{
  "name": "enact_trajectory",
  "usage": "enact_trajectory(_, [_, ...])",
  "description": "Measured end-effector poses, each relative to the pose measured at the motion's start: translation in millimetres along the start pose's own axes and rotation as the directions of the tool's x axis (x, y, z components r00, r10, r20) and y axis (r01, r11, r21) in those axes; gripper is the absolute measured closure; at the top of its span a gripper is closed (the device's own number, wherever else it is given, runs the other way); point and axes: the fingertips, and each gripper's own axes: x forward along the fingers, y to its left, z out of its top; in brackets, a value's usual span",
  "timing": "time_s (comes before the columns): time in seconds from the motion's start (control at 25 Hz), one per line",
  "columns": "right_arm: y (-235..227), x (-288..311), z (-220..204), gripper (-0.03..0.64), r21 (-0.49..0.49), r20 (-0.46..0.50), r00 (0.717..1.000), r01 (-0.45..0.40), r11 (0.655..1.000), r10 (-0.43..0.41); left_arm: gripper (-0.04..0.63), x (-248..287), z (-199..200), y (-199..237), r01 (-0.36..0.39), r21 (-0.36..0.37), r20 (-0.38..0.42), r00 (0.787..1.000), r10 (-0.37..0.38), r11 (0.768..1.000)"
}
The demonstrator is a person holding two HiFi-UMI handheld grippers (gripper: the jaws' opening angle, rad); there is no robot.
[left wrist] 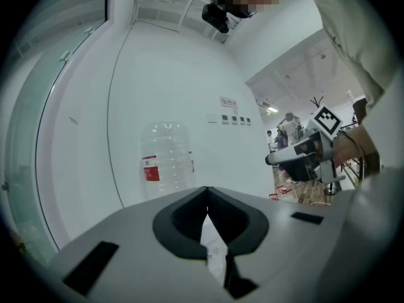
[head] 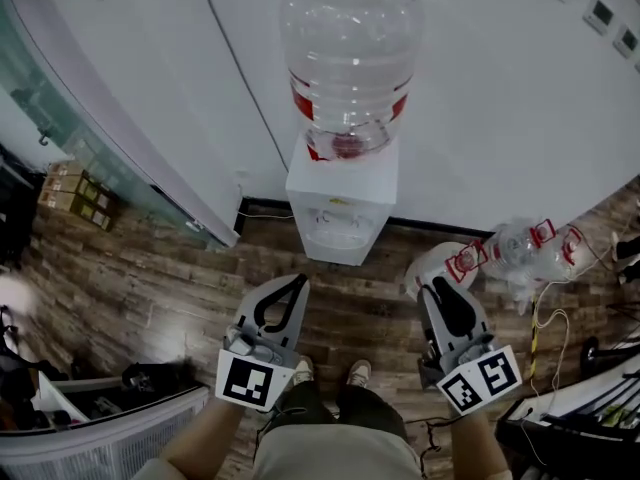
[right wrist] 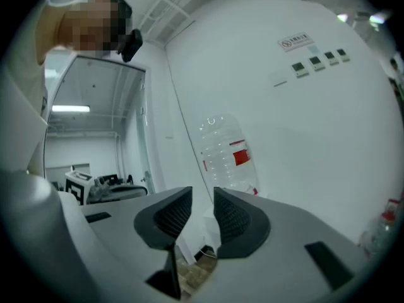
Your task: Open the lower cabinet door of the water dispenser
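The white water dispenser (head: 340, 203) stands against the white wall with a clear bottle (head: 350, 58) upside down on top. I see it steeply from above, so its lower cabinet door hardly shows. Both grippers hover level over the wooden floor, short of the dispenser's front and touching nothing. My left gripper (head: 299, 281) is in front of its left side, and its jaws meet at the tips (left wrist: 206, 194). My right gripper (head: 437, 288) is off to the dispenser's right, its jaws a narrow gap apart (right wrist: 202, 197) with nothing between them. The bottle (left wrist: 165, 160) (right wrist: 226, 156) shows in both gripper views.
An empty bottle (head: 522, 248) lies on the floor to the right, beside a white rounded object (head: 432, 264) and loose cables (head: 548, 318). Cardboard boxes (head: 75, 193) stand by a glass partition at the left. A white basket (head: 100, 446) is at the lower left. My shoes (head: 330, 373) are below the grippers.
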Motion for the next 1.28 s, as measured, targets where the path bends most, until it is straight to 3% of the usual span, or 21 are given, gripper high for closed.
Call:
enact_trajectory(0.08, [-12.9,9.6,-7.8,0.434,0.029,0.013,1.000,-0.019,0.999,0.019,0.589,11.5,-10.6,-3.8,0.011,0.012,0.001,1.000,-0.011,1.000])
enact_trajectory(0.32, [-54.1,49.7,-61.2,0.354,-0.063,-0.044,0.999,0.002,0.998,-0.004,0.589,44.6,-61.0,0.7,0.010,-0.015,-0.037,0.999,-0.011,1.000])
enact_trajectory(0.56, [-99.7,88.4,-137.2,0.336,-0.090,-0.091,0.995,0.026,0.996,-0.034,0.589,76.7,-134.7,11.9,0.012,-0.010,-0.081,0.997,-0.013,1.000])
enact_trajectory(0.8, [-143.4,126.5,-211.1,0.326,-0.103,-0.125,0.991,0.034,0.994,-0.047,0.589,114.8,-202.0,17.2,0.006,-0.034,-0.057,0.998,-0.008,0.999])
enact_trajectory(1.0, [-173.7,159.2,-285.0,0.309,-0.087,-0.150,0.987,0.037,0.996,-0.050,0.589,138.3,-267.8,16.2,0.045,0.028,-0.070,0.997,-0.043,0.999])
enact_trajectory(1.08, [-182.0,169.2,-315.2,0.298,-0.092,-0.160,0.986,0.030,0.995,-0.045,0.589,145.1,-294.7,16.4,0.033,-0.001,-0.068,0.997,-0.033,0.999])
enact_trajectory(1.2, [-196.9,179.5,-361.9,0.284,-0.106,-0.177,0.983,0.024,0.994,-0.042,0.589,156.4,-334.8,14.2,0.049,0.042,-0.070,0.996,-0.046,0.998])
enact_trajectory(1.28, [-207.1,184.8,-393.1,0.278,-0.134,-0.199,0.979,0.013,0.991,-0.040,0.589,161.8,-361.8,14.1,0.040,0.017,-0.070,0.997,-0.039,0.999])
